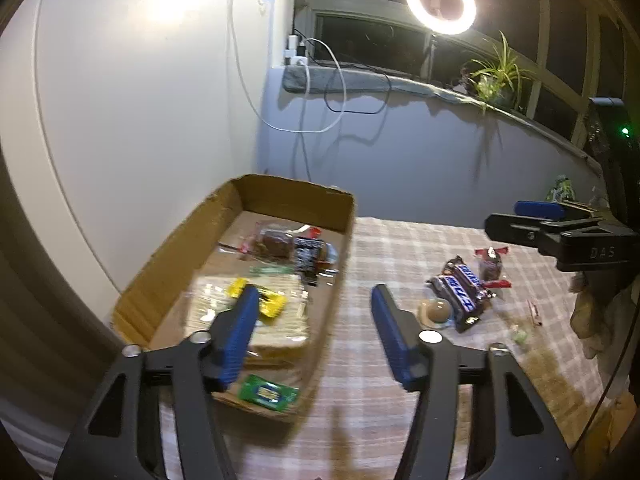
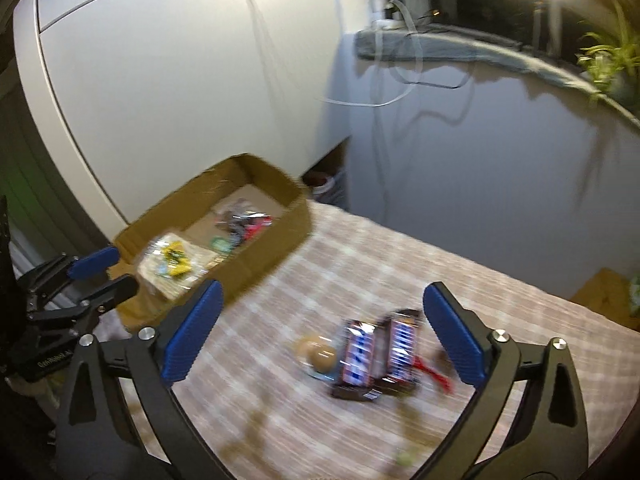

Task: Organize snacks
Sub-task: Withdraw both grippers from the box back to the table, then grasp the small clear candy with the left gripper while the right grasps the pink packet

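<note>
Both grippers empty, jaws spread — left gripper over the box, right gripper above the chocolate bars.

Left gripper: angled downward, jaws parted, nothing between the blue pads; black arms spread in a V toward the lens; also seen from the right wrist view at the left edge, side-on, fingers apart. Right gripper: angled downward, jaws spread wide, blue pads clear of any contact; seen from the left wrist view at the right edge, side-on, one blue pad and black body visible.
</note>
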